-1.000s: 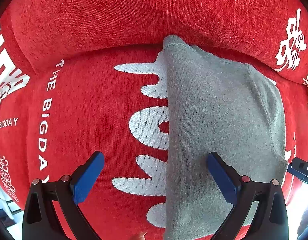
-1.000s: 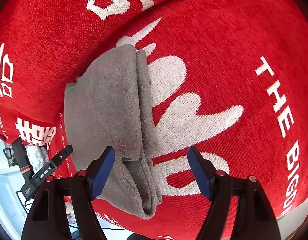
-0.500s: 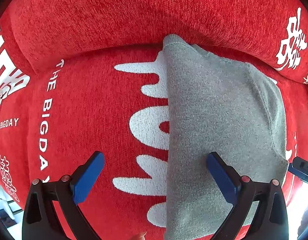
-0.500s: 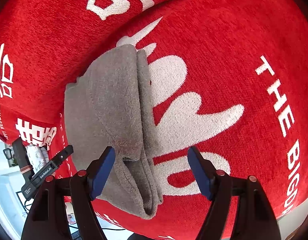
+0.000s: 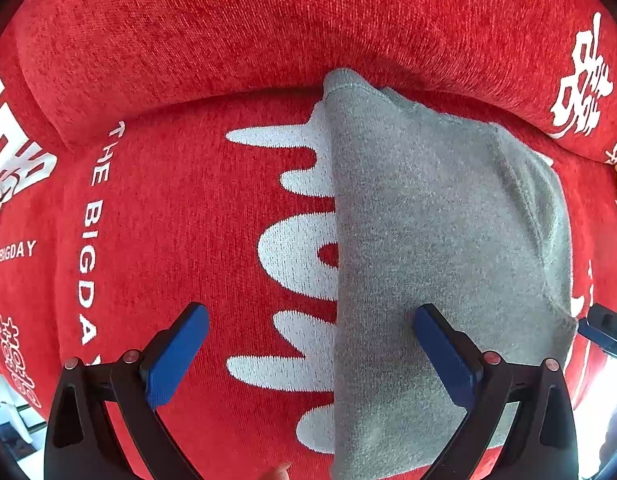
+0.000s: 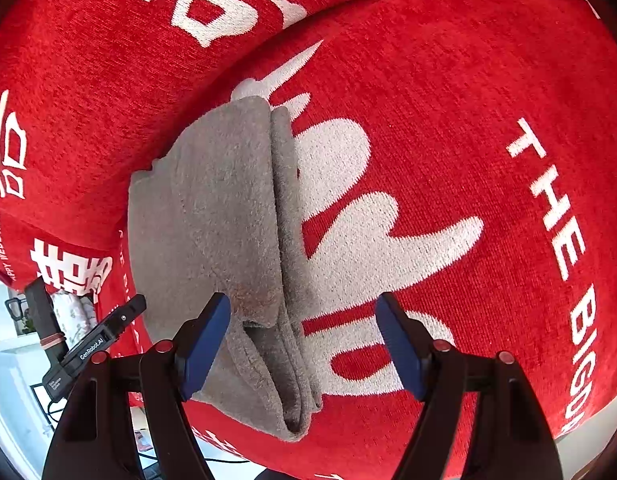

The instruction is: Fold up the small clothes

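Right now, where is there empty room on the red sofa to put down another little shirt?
The bare patch is the red seat between the folded grey cloth and the "THE BIG DAY" lettering. The cloth's side is crowded, close to the backrest.

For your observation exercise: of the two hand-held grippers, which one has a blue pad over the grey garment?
The left hand-held gripper: its right-side pad overlaps the grey garment in its own view. The right hand-held gripper's pads flank the garment's edge instead.
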Action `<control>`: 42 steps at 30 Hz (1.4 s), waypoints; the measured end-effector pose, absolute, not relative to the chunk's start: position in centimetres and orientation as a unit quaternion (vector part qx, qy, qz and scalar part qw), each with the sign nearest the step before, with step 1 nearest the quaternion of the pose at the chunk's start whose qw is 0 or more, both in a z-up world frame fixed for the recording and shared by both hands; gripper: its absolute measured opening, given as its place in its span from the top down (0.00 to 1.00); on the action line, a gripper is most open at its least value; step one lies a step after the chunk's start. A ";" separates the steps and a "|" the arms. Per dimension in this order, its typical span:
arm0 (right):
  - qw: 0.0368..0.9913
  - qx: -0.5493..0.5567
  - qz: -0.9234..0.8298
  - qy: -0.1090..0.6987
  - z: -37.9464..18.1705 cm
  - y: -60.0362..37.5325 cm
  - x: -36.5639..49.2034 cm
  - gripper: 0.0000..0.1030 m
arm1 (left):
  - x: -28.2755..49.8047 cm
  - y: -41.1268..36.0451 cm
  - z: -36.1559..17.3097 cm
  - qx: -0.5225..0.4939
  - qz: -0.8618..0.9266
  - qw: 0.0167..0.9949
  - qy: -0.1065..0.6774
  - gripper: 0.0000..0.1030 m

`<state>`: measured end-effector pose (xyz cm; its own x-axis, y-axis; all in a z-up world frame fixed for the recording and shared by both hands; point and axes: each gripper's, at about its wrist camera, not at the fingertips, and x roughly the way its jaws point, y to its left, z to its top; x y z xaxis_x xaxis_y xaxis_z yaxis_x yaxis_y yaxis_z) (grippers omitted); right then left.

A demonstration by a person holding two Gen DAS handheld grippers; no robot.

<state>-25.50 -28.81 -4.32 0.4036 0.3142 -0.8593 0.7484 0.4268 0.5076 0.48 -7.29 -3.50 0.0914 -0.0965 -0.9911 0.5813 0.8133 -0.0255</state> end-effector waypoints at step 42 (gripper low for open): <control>0.665 0.548 0.022 0.507 -8.8 -29.3 -18.2 0.20 | 2.8 -10.9 -7.9 0.103 -0.386 0.600 0.693 0.00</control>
